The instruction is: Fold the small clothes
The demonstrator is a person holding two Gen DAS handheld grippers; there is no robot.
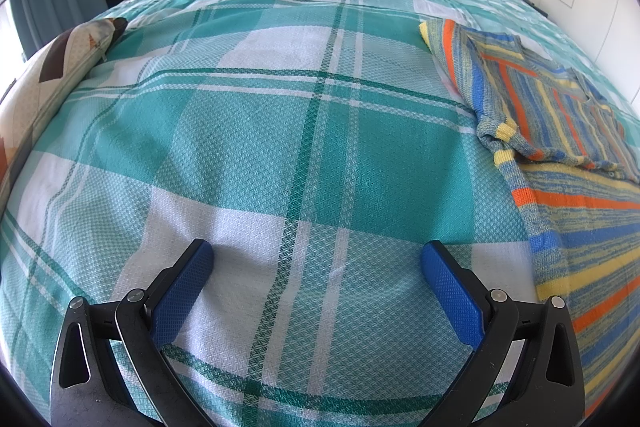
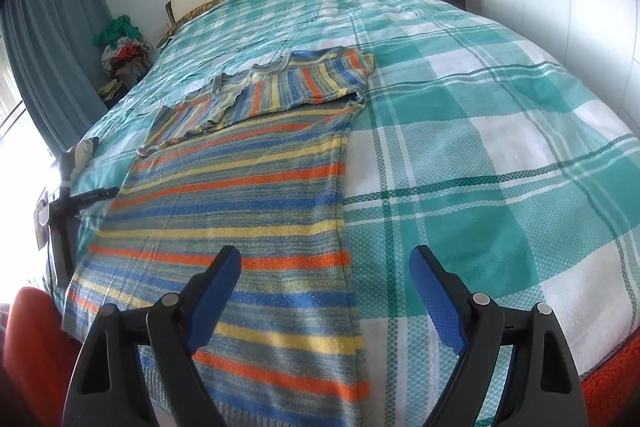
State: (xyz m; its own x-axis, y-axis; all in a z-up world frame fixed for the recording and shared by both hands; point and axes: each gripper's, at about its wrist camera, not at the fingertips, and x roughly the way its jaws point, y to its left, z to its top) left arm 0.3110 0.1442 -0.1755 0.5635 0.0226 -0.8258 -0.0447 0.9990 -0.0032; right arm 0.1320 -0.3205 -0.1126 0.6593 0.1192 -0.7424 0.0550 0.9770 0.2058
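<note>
Both tools gaping, nothing held. Shirt (image 2: 240, 211) hem under my right tool (image 2: 325, 269), right of left tool (image 1: 316, 263). Pinch both hem corners, fold toward collar, edges aligned.

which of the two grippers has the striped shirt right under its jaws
The right gripper: its open jaws hang over the striped shirt's right edge. The left gripper, also open, is above bare checked bedspread, with the shirt off to its right.

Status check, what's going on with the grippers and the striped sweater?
Left gripper and right gripper jaws open, empty. Striped sweater flat on bedspread, sleeves folded in. Nothing in the way.
</note>
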